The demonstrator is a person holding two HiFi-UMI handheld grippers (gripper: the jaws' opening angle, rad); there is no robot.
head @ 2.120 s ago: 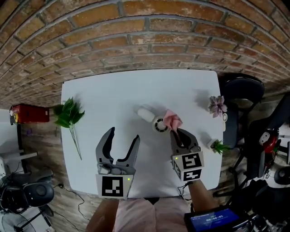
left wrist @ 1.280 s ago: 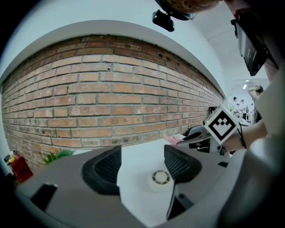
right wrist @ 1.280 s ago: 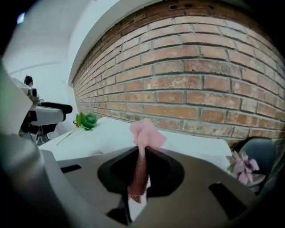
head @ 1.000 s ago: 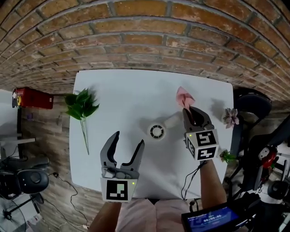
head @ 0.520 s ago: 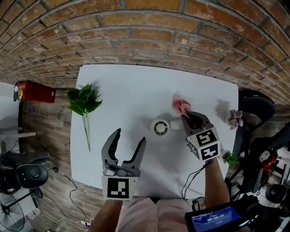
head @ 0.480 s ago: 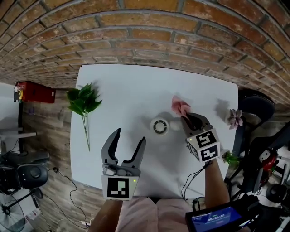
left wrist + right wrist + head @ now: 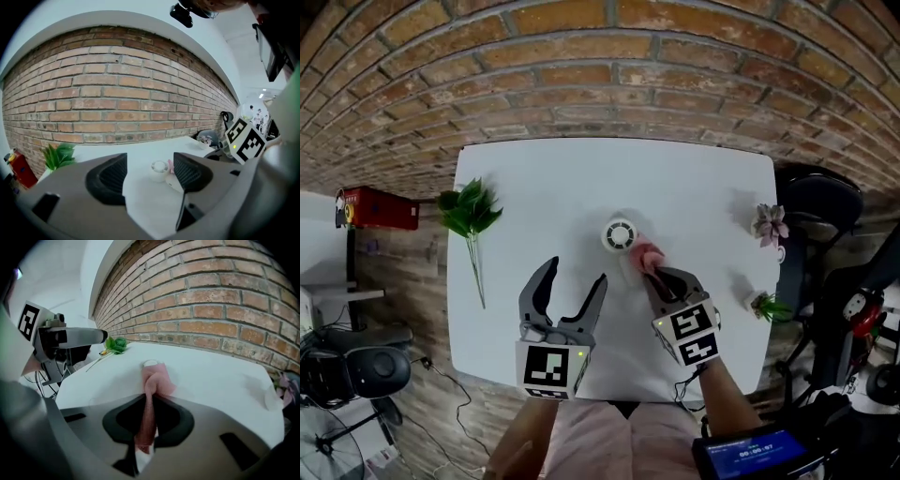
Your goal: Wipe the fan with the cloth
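Round the edges first: a leafy sprig (image 7: 469, 211) lies at the left rim of the white surface (image 7: 534, 183). A pink flower pot (image 7: 769, 223) and a small green plant (image 7: 761, 305) sit along the right rim. All three are well clear of the middle. A brick wall (image 7: 609, 84) runs behind the far edge, a red box (image 7: 375, 208) sits off to the left on the floor side, and a dark chair (image 7: 811, 197) stands to the right.

Plenty of bare surface on every side of the centre, and nothing blocks either approach.

Now the action. The fan (image 7: 620, 233), small, round and white, stands near the middle of the surface. The right tool (image 7: 657, 277) is clamped tight on the pink cloth (image 7: 645, 256), and the bunched free end pokes out just beside the fan's near-right side. Whether cloth meets fan I cannot tell. The left tool (image 7: 575, 277) hangs near the front edge with its jaws wide apart and empty, the fan well ahead of it, in line with the gap.
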